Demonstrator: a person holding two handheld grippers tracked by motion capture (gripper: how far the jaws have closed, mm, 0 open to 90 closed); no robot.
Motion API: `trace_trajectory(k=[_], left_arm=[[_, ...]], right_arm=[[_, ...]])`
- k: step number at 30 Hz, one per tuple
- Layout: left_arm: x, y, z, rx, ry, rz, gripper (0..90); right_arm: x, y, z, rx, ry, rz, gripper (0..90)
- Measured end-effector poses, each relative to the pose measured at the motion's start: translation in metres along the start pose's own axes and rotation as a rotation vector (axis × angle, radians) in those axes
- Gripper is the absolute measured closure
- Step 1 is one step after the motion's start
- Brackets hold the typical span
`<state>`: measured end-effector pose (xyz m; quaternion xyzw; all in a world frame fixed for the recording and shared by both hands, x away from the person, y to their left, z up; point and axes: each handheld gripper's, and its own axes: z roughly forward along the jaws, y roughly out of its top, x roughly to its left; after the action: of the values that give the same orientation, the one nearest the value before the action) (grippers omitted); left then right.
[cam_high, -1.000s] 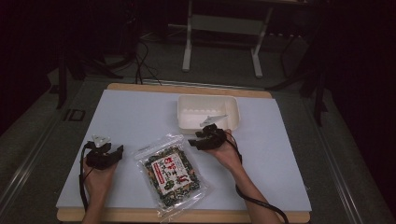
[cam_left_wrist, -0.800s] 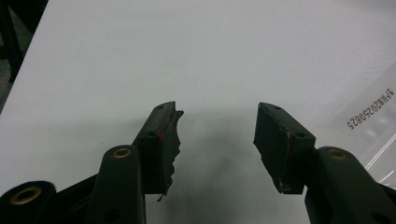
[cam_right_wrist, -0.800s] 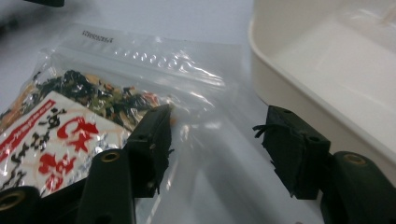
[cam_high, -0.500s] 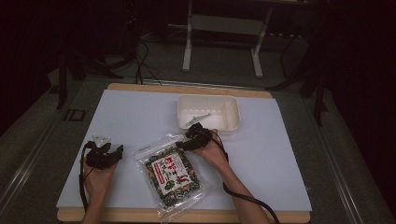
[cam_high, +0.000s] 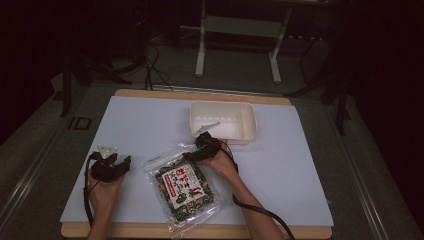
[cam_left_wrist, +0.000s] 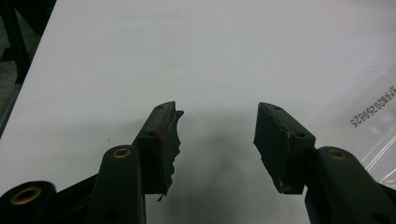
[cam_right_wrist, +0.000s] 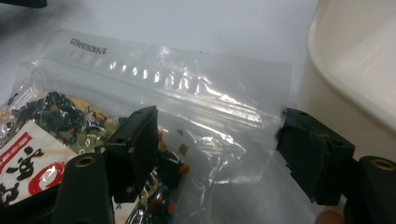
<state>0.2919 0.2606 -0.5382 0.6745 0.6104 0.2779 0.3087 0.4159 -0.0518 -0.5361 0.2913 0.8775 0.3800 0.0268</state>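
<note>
Left gripper (cam_high: 128, 161) rests on white surface (cam_high: 300, 170), jaws apart, nothing between them. Clear snack bag (cam_high: 183, 187) lies flat mid-surface. Right gripper (cam_right_wrist: 217, 149) over bag's top sealed edge, jaws just been opening, spread wide, not pinching it. White tray (cam_high: 247, 120) just beyond.

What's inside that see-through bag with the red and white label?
The clear bag holds a dark mix of dried bits, green, orange and black. Its label covers whatever lies under it, and the strip near its top looks empty.
</note>
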Motion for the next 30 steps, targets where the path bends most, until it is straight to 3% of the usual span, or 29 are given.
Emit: trace_trajectory(k=[5, 9, 15, 17, 19, 30], left_arm=[[0.001, -0.001, -0.003, -0.010, 0.004, -0.009, 49.4], [0.001, 0.000, -0.001, -0.007, 0.001, -0.005, 49.3], [0.000, 0.000, 0.000, -0.005, -0.003, -0.003, 49.4], [0.000, 0.000, 0.000, -0.006, -0.004, -0.001, 49.4], [0.000, 0.000, -0.001, -0.009, -0.005, -0.003, 49.4], [0.000, 0.000, -0.001, -0.010, -0.006, -0.005, 49.4]], right_arm=[[0.002, 0.002, 0.003, 0.017, 0.013, 0.000, 33.7], [0.000, 0.000, -0.002, -0.013, 0.039, 0.006, 55.4], [0.003, -0.003, -0.009, -0.049, 0.024, -0.084, 84.8], [0.005, -0.005, -0.009, -0.048, 0.040, -0.110, 88.0], [0.009, -0.007, -0.010, -0.048, 0.025, -0.140, 89.4], [0.006, 0.003, -0.039, -0.103, 0.020, -0.145, 89.9]])
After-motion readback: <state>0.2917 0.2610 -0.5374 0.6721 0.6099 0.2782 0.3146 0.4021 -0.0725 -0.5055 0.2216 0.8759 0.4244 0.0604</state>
